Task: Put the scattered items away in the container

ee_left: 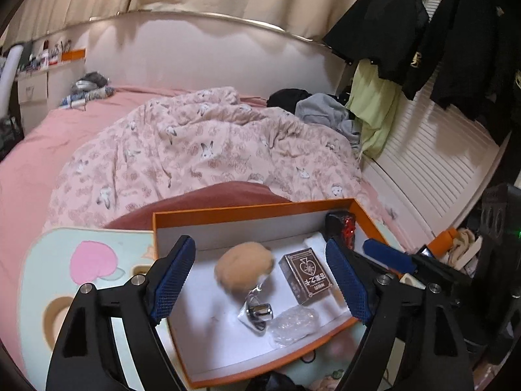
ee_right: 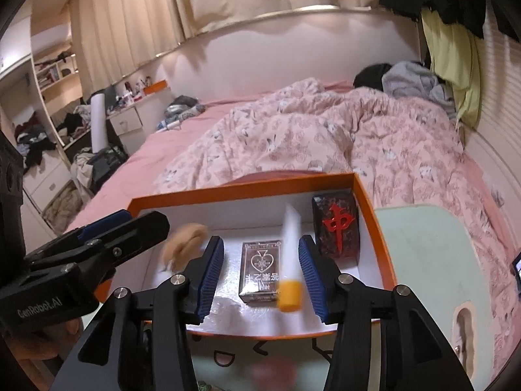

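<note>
Left wrist view: left gripper [ee_left: 260, 280] released, jaws apart over orange box [ee_left: 250, 210]; blurred tan plush ball [ee_left: 244, 265] between them, untouched.
Right wrist view: right gripper [ee_right: 261, 272] released; blurred white tube with yellow cap [ee_right: 289, 260] between pads.
Box floor: card deck [ee_right: 259, 268] mid-floor; mahjong-tile block [ee_right: 337, 224] at far right corner.

The left gripper [ee_left: 260, 280] hangs over an orange box [ee_left: 247, 210] with its jaws apart and nothing pressed between them. A blurred tan plush ball [ee_left: 242, 267] sits at the box's centre, a brown card pack [ee_left: 307, 275] at 3 o'clock of it, and a metal clip [ee_left: 257, 311] at 5 o'clock.
</note>
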`<state>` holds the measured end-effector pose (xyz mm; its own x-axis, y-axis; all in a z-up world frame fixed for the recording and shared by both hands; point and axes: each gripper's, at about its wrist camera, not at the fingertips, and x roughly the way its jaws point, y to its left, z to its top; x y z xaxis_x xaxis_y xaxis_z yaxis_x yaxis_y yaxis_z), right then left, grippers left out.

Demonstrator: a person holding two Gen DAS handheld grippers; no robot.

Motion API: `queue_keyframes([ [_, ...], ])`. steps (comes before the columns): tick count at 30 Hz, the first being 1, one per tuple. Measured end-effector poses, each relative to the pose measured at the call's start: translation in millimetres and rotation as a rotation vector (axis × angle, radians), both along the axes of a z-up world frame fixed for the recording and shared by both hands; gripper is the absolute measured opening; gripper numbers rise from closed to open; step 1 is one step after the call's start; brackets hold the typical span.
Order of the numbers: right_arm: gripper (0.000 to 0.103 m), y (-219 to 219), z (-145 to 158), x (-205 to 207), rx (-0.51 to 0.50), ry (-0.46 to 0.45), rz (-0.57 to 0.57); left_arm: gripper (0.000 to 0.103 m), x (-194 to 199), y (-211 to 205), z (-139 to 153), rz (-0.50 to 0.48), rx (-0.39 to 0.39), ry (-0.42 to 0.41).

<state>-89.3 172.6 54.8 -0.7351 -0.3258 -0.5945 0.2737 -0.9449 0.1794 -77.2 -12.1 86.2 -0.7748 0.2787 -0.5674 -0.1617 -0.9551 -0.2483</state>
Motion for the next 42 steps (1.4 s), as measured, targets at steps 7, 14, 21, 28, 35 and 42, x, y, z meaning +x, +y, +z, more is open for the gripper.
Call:
queue_keyframes([
  [7, 0.048, -6.1, 11.5, 27.4, 0.042, 0.033, 0.031, 0.082, 33.8, 1.3, 15.5, -0.024, -0.050, 0.021],
  [14, 0.052, -1.4, 10.3, 73.1, 0.082, 0.011, 0.065, 0.082, 98.7, 1.0, 4.5, -0.076, -0.088, 0.008],
  [21, 0.055, 16.6, -35.5, 112.9, 0.174, -0.136, 0.110, 0.082, 143.3, -10.5, -48.2, -0.037, -0.221, -0.084],
  [28, 0.055, 33.8, -55.8, 120.0, 0.210, -0.204, 0.055, 0.082, 147.2, -8.1, -78.7, -0.026, -0.287, -0.140],
  [35, 0.082, 29.6, -79.3, 117.4, 0.233, -0.219, 0.059, 0.094, 145.4, -3.2, -88.8, -0.034, -0.313, -0.155],
  [42, 0.098, 25.8, -94.8, 116.8, 0.241, -0.217, 0.088, 0.103, 145.8, 5.0, -90.4, -0.076, -0.323, -0.156],
])
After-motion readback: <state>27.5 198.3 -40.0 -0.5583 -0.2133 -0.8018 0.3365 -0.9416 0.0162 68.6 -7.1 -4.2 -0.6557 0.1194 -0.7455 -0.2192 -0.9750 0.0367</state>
